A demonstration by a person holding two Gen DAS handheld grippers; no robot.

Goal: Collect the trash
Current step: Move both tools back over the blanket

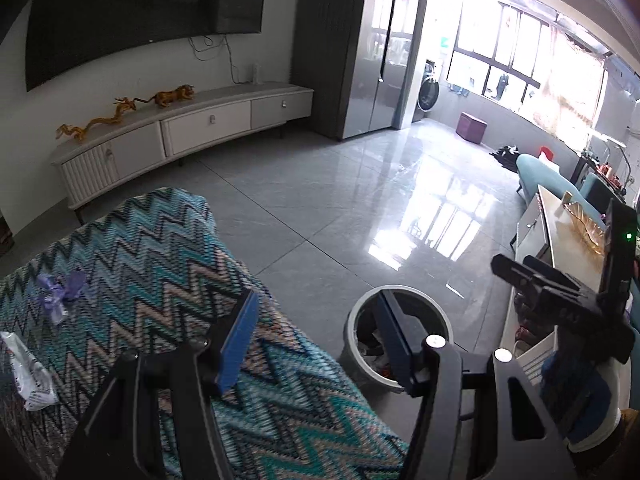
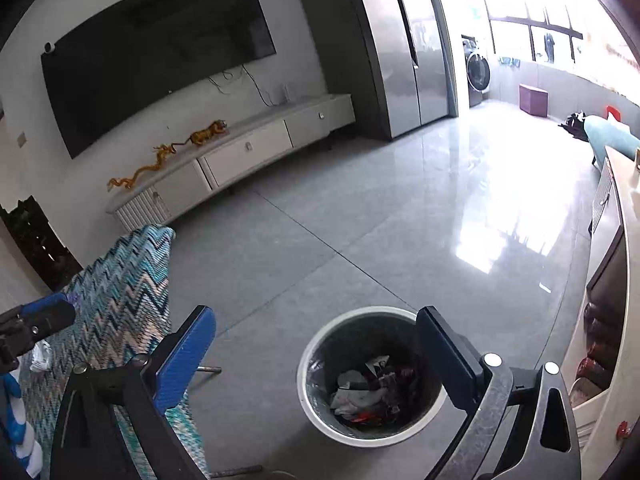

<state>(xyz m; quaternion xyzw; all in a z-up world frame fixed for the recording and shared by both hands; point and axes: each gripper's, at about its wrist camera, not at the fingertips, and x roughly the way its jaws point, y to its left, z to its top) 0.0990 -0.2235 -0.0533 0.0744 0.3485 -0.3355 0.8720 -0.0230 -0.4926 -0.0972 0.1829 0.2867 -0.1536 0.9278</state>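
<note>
- Left gripper: jaws spread, empty.
- Right gripper: jaws spread above the trash bin at 6 o'clock.
- White wrapper at 9 o'clock; its print is unreadable.

A teal, navy and beige zigzag cloth carries a lilac wrapper and white bag; blue-padded grippers flank a grey, white-rimmed bin.

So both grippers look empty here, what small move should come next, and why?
Probably swing the left gripper left toward the purple wrapper on the zigzag blanket. Both grippers are open and hold nothing, the trash bin already has scraps in it, and a white wrapper lies there too.
</note>
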